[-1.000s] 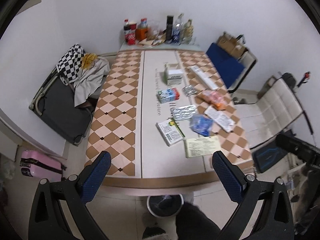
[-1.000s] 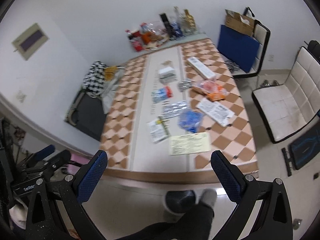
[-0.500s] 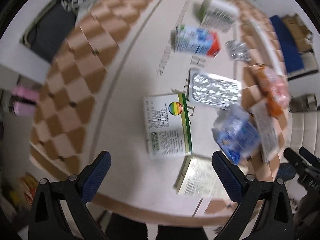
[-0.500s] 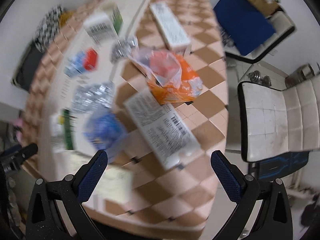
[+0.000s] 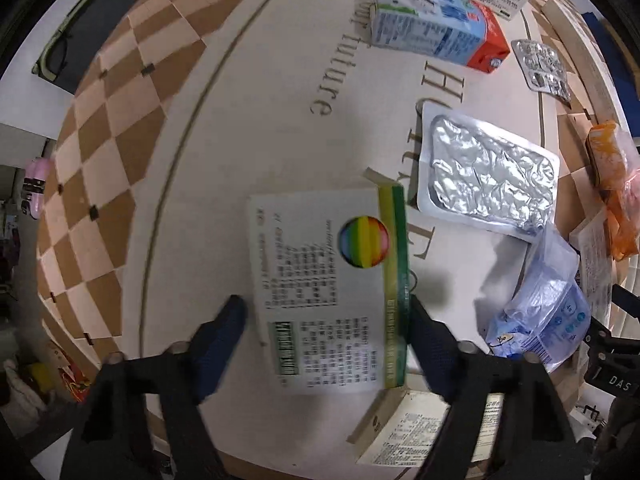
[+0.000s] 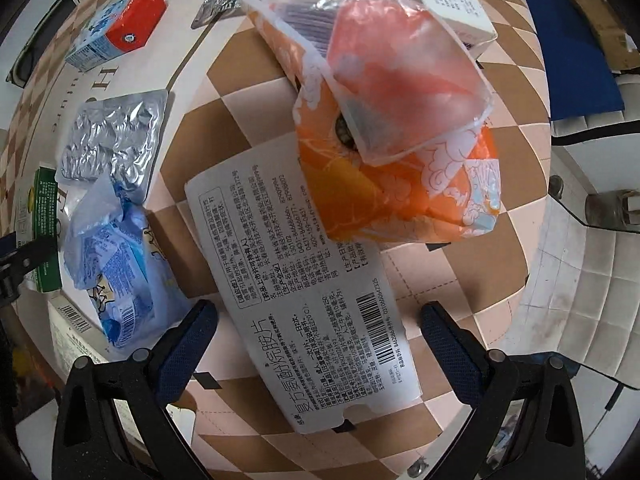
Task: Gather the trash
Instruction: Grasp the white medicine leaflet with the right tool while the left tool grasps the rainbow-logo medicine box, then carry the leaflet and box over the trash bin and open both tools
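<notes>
My left gripper (image 5: 326, 328) was closing around the green box (image 5: 328, 256), while my right gripper (image 6: 318, 334) stood open over the white carton (image 6: 296, 280).

Premises: plain indoor room, domestic or small-office in character; exact type cannot be confirmed.

A long worktop (image 5: 120, 128) with a brown-and-cream checkered border and printed lettering carries household litter: medicine boxes (image 5: 328, 300), a foil blister sheet (image 5: 488, 172), a drink carton (image 5: 432, 32) and snack wrappers (image 6: 392, 120). Beside it stand a white padded seat (image 6: 580, 300) and a blue chair (image 6: 568, 64). A dark suitcase (image 5: 84, 52) and a pink case (image 5: 34, 184) lie on the floor.
</notes>
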`<state>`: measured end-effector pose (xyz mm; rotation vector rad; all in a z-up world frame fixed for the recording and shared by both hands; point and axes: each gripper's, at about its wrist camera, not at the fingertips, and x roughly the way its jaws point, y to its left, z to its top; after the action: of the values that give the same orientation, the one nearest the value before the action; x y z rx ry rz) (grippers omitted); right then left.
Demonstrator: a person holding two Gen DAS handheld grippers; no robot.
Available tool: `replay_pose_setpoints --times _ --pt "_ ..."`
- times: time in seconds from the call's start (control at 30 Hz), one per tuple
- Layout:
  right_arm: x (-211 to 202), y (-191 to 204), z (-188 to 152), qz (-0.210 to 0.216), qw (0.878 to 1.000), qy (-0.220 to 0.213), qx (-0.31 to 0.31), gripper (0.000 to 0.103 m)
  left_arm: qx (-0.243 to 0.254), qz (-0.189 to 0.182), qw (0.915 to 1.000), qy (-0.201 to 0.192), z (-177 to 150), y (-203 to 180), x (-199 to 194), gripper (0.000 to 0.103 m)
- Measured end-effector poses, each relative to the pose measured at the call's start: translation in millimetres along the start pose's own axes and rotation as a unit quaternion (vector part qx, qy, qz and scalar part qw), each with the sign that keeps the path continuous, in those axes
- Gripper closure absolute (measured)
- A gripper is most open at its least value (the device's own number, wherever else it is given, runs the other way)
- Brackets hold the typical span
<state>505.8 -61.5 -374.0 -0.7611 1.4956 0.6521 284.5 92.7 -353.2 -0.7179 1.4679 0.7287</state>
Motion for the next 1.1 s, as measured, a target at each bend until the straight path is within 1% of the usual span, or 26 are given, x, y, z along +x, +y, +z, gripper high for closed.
replay_pose_setpoints --times 0.07,0.1,0.13,0.17,0.2,0.23,0.3,0.43,0.47,0.57,0.63,0.7,0.73,0.77,0.8,0.83,0.87,0.9,0.93,0.97,1.0,1.03,1.07,1.1 --pt "2 -2 -2 -0.001 1.0 -0.006 -0.002 0.004 0.002 -0.009 0.9999 -0.006 -3 3 -3 0.039" --pt "0 -3 -5 -0.001 1.0 -0.01 -0.002 0.007 0.004 -0.004 1.0 -0.008 -6 2 -8 0.039" --pt "-1 -2 -7 -0.001 1.0 -0.017 -0.004 0.017 0.012 0.004 0.9998 -0.013 -8 0 -11 0.039" --pt "-5 0 -12 -0.002 1.0 -0.021 -0.005 0.02 0.019 0.009 0.9996 -0.017 -11 -1 -14 0.039" --pt "-7 1 -15 -0.001 1.0 -0.018 -0.004 0.02 0.022 0.01 0.9996 -0.017 -10 -9 -13 0.039" --pt "-5 1 -18 0.005 1.0 -0.012 0.0 0.02 0.025 0.011 0.9995 -0.018 -13 -9 -16 0.039" --pt "-3 1 -27 0.002 1.0 -0.015 0.008 0.02 0.033 0.016 0.9991 -0.022 -18 -18 -27 0.039" --pt "2 -1 -56 0.023 0.998 -0.019 0.048 0.021 0.049 0.024 0.9975 -0.045 -39 -21 -55 0.039" --pt "0 -2 -69 0.03 0.997 -0.024 0.061 0.021 0.054 0.028 0.9968 -0.053 -53 -20 -70 0.039" --pt "-7 1 -96 0.045 0.994 -0.04 0.096 0.021 0.069 0.026 0.9944 -0.076 -73 -21 -99 0.039" --pt "-18 7 -115 0.05 0.99 -0.057 0.118 0.022 0.079 0.022 0.9925 -0.091 -88 -19 -118 0.039" --pt "-33 12 -127 0.054 0.987 -0.073 0.135 0.022 0.093 0.017 0.9901 -0.104 -107 -18 -137 0.039" --pt "-41 18 -136 0.057 0.984 -0.082 0.145 0.022 0.099 0.012 0.989 -0.109 -115 -18 -144 0.039" --pt "-49 26 -145 0.062 0.982 -0.093 0.155 0.022 0.103 0.007 0.9881 -0.113 -118 -21 -137 0.039" --pt "-58 34 -151 0.064 0.979 -0.102 0.163 0.022 0.111 0.001 0.9865 -0.12 -130 -17 -146 0.039" --pt "-70 39 -155 0.067 0.977 -0.111 0.17 0.022 0.117 -0.003 0.9852 -0.125 -134 -19 -141 0.039" --pt "-80 50 -165 0.07 0.974 -0.122 0.179 0.022 0.124 -0.008 0.9832 -0.133 -145 -14 -148 0.039" --pt "-86 62 -176 0.075 0.971 -0.131 0.187 0.022 0.13 -0.013 0.9818 -0.138 -147 -13 -141 0.039" --pt "-94 76 -188 0.079 0.967 -0.14 0.196 0.022 0.139 -0.018 0.9793 -0.146 -162 -5 -149 0.039" --pt "-103 85 -190 0.082 0.965 -0.145 0.202 0.022 0.146 -0.023 0.9774 -0.151 -164 6 -146 0.039" --pt "-109 98 -200 0.087 0.962 -0.153 0.21 0.022 0.145 -0.015 0.9794 -0.14 -164 12 -143 0.039" --pt "-115 113 -214 0.09 0.959 -0.159 0.219 0.022 0.151 -0.021 0.978 -0.142 -180 26 -147 0.039" --pt "-120 119 -224 0.094 0.957 -0.161 0.224 0.022 0.154 -0.024 0.9781 -0.138 -176 45 -139 0.039" --pt "-123 134 -240 0.101 0.953 -0.164 0.234 0.022 0.159 -0.027 0.9779 -0.134 -187 57 -137 0.039"
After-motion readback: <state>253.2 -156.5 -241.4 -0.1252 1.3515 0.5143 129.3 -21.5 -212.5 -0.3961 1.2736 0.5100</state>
